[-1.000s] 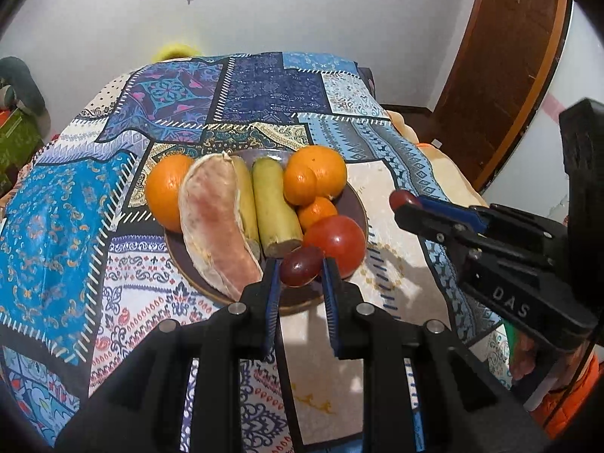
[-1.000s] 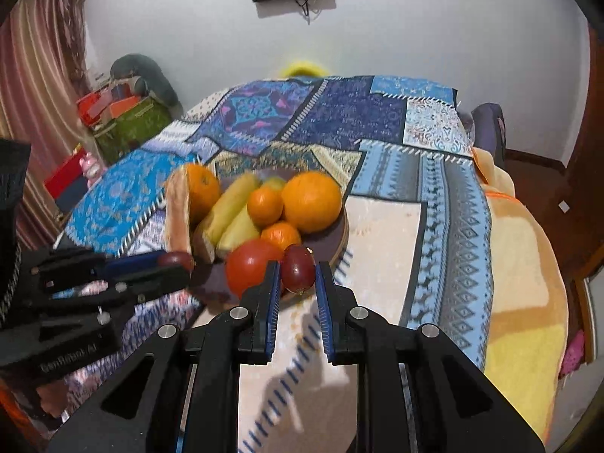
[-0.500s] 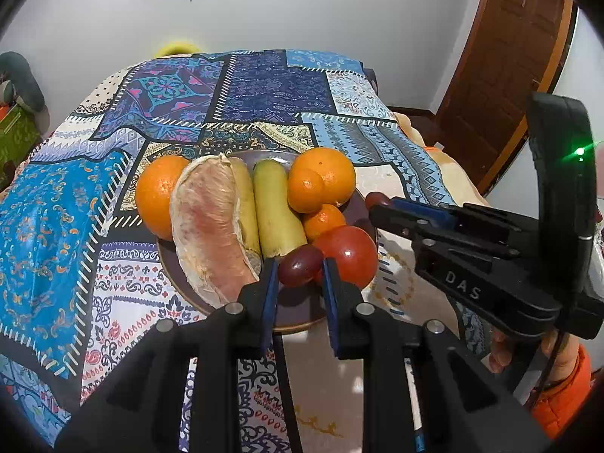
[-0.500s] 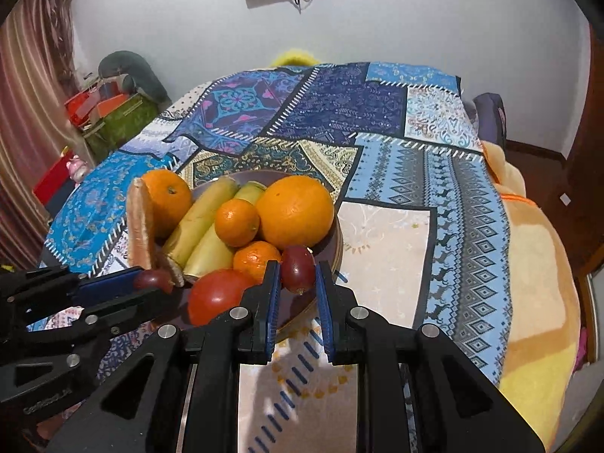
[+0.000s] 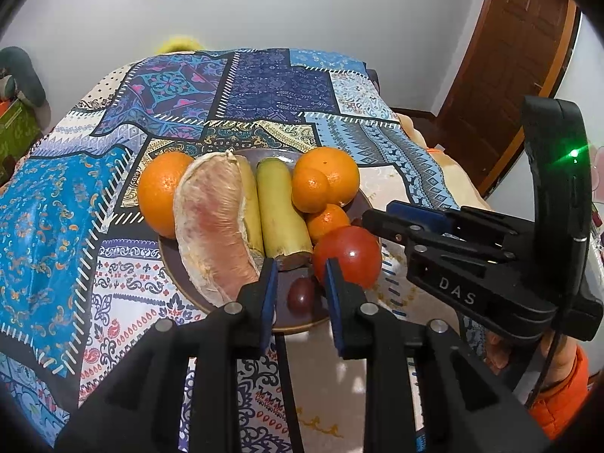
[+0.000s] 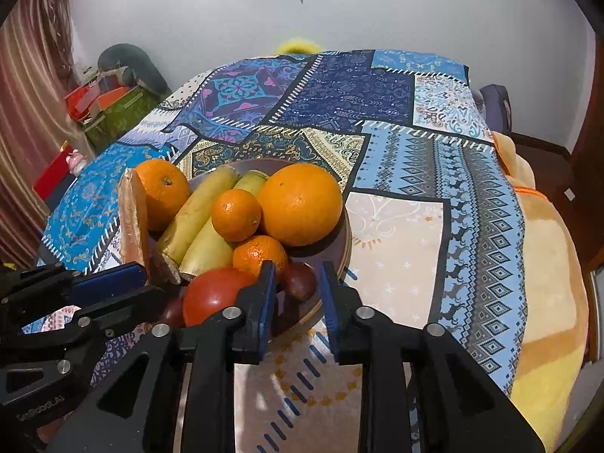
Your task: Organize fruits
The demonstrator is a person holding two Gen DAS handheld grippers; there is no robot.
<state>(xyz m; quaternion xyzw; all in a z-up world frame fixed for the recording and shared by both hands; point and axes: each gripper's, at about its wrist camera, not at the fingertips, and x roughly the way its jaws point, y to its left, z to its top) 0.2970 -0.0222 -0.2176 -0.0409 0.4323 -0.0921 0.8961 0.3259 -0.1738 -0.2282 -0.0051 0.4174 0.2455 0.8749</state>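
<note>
A brown plate (image 5: 302, 321) on the patchwork bedspread holds oranges, tangerines, two cut bananas (image 5: 279, 211), a pomelo wedge (image 5: 211, 230) and a red tomato (image 5: 349, 255). My left gripper (image 5: 298, 275) is opening over the plate's near edge. A dark grape (image 5: 301, 294) lies loose on the plate between its blue pads, touching neither. In the right wrist view my right gripper (image 6: 296, 275) is also opening. A second dark grape (image 6: 300, 281) rests on the plate (image 6: 345, 234) between its pads, beside a tangerine (image 6: 260, 255).
The bedspread (image 6: 396, 226) spreads around the plate, with an orange-yellow blanket (image 6: 547, 264) along the bed's right side. Boxes and bags (image 6: 109, 105) stand by the left wall. A wooden door (image 5: 521, 56) is at the right. An orange sleeve (image 5: 558, 400) shows behind the right gripper.
Both grippers went from shut on a grape to parted jaws. Each grape now lies on the plate. The right gripper came forward and down to the plate's near right side.
</note>
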